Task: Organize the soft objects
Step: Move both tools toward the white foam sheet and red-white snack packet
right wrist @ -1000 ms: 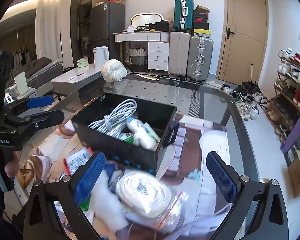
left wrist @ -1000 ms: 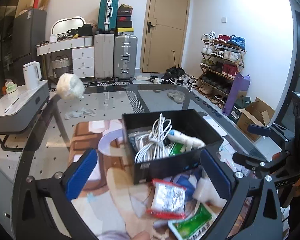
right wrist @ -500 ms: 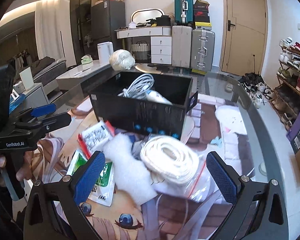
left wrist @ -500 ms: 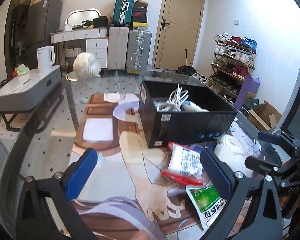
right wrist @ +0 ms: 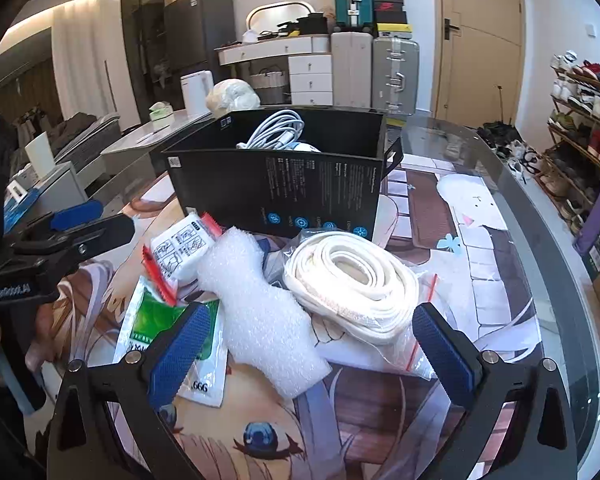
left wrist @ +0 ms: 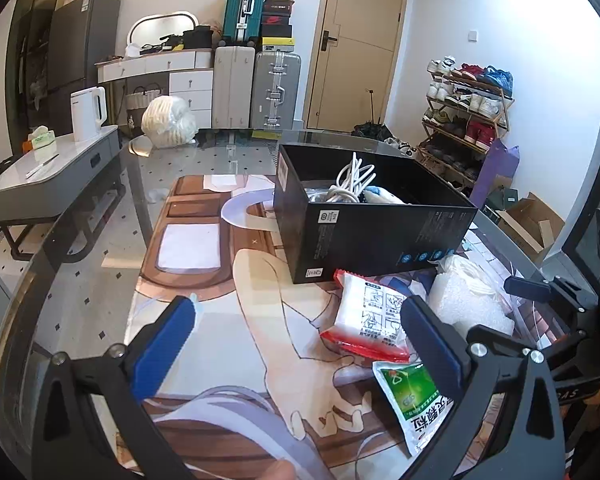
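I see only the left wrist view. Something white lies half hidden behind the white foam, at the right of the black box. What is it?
Observer: It is a coil of white cord inside a clear zip bag, lying beside the foam piece.
Operator: Do the right tongs hold anything?
Observer: No. The right tongs are open, with the foam between them.
Operator: What is printed at the near end of the green sachet?
Observer: The green sachet shows "666" on its white edge.

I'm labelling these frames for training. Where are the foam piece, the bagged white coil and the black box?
foam piece [right wrist: 260, 312], right wrist view, middle of its white body.
bagged white coil [right wrist: 352, 276], right wrist view, on the coil's windings.
black box [left wrist: 364, 236], left wrist view, near side wall.
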Available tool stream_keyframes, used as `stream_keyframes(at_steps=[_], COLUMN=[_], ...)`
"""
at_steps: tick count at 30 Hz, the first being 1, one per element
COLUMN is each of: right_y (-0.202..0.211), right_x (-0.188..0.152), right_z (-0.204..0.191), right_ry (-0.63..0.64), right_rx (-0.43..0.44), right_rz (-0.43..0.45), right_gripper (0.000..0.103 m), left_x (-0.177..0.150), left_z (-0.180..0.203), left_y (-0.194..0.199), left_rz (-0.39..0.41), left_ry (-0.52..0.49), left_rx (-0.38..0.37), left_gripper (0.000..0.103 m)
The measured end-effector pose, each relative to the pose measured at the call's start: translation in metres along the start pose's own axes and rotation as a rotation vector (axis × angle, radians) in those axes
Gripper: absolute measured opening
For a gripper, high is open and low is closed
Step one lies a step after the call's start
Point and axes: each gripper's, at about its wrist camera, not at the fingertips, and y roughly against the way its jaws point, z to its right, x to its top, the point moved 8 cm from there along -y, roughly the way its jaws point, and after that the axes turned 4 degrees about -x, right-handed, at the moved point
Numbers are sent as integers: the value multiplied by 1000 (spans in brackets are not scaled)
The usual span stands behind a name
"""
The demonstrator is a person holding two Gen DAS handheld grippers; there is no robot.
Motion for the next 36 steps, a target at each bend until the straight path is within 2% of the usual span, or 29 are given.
stream_keyframes(at_steps=[11,17,31,36], right_y=[-8,-4,5,9], right_x=[-3,-6,-14,-17], right_z=[-2,9,31,33], right_ry=[-11,-23,-63,-68], right_rx=[-35,-62,-68,-52], right_rz=[-24,-16,-13,-8], right_gripper=[103,103,102,90], left_x=[-3,-5,-7,-7], left_z=[4,8,8,8], left_y=[-5,-6,-7,-8], left_rz=[-31,-41,-50,-52], left_ry=[-25,-55,-51,-52], left_rx=[2,11,10,11], left_gripper=[103,103,103,103])
